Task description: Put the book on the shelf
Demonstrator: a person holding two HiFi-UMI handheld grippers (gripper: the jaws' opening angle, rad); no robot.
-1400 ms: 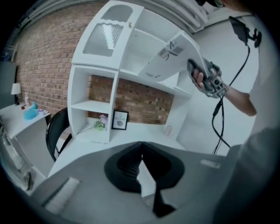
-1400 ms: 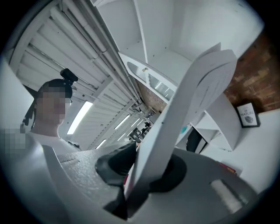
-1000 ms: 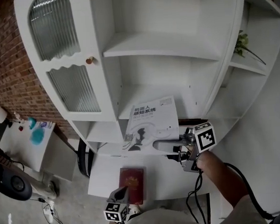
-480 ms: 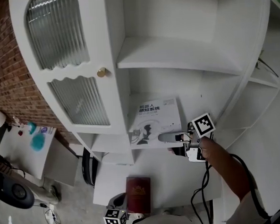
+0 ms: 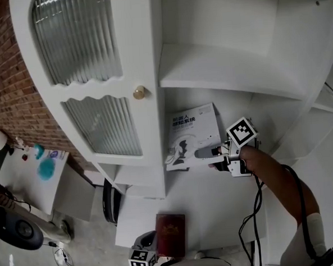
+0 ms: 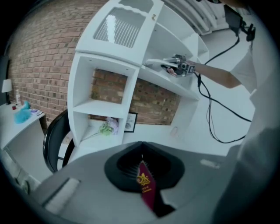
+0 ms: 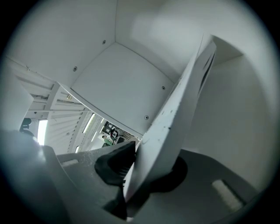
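I am gripping one white book [image 5: 192, 135] by its near edge with my right fingers [image 5: 205, 153], holding it cover-up in the middle bay of the white shelf [image 5: 219, 70]. Its long axis is running near to far, title end farthest in. My left fingers [image 6: 126, 165] are clamping shut on a second, dark red book [image 6: 146, 186] over the white bench [image 5: 216, 205]. A ribbed-glass door [image 5: 98, 128] and brick wall [image 5: 6, 83] are standing at left.
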